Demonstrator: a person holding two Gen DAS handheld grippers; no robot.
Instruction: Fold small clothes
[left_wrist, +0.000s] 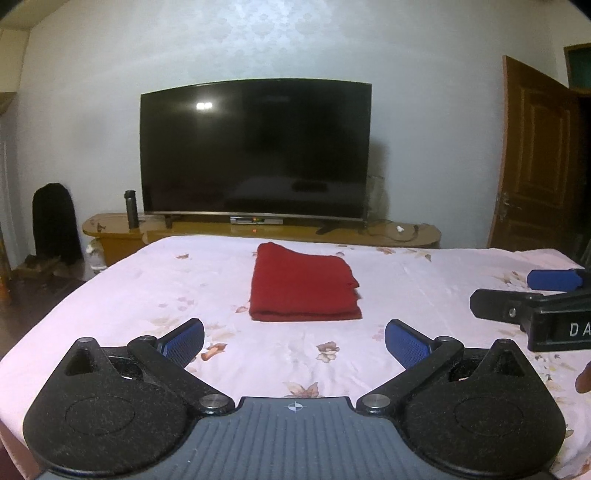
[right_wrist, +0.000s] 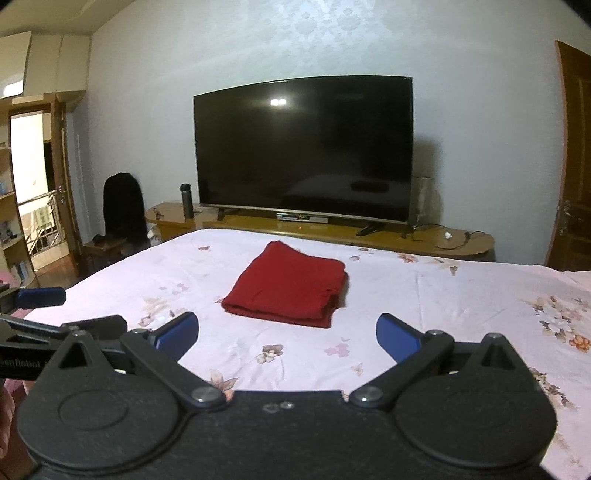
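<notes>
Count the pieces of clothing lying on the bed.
1. A red folded garment lies mid-bed on the floral sheet, ahead of both open grippers and touched by neither. Nothing else shows on the bed, though its near corners are out of view.

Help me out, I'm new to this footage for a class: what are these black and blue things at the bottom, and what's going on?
They are hand-held grippers, one in each of a person's hands, each carrying its own camera. One picture looks along the left gripper, the other along the right gripper. Both have their jaws spread open and hold nothing. Ahead, on the floral bedsheet, lies a red garment, already folded into a neat rectangle. Behind the bed stands a dark television on a wooden cabinet.
</notes>
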